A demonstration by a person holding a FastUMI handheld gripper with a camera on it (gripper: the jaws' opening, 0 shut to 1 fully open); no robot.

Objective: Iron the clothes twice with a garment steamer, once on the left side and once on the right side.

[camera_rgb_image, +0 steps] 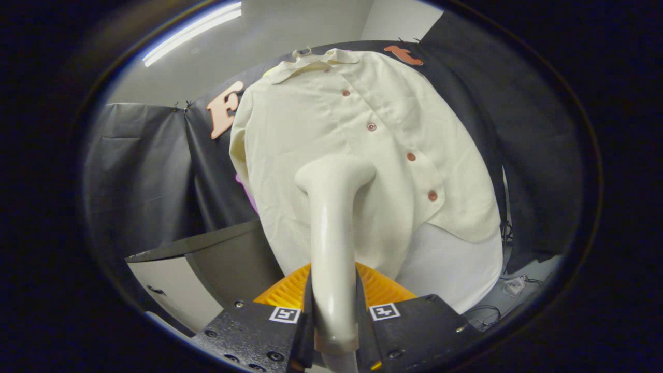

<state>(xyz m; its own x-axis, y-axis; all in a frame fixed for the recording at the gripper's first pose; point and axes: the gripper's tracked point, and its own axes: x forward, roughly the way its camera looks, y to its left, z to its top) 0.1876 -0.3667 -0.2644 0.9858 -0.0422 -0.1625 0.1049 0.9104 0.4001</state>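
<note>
1. The gripper [334, 331] pinches the steamer [331, 217] by its handle, one finger on each side; the handle runs up from between the fingers and the head sits just ahead, against or very near the shirt [357, 150]
2. The shirt hangs buttoned on the booth wall, collar up, hem loose over a white panel [456, 264]. The head is on the panel of cloth beside the button row [388, 140], low on the body
3. Risk: the handle looks smooth and glossy, so it may twist or slide in the pinch if the head drags on cloth
4. Risk: the shirt seems held only at the top; a stroke could push it aside or bunch it instead of smoothing it
5. Risk: a drift sideways would catch the head on the buttons and placket
6. Risk: a cord [487, 316] lies on the floor below; whether it belongs to the steamer I cannot tell, but it could snag
7. Room: a dark cabinet [228, 264] with a pale front stands beside the shirt, black cloth drapes behind, a ceiling light [191, 33] glows overhead
</note>
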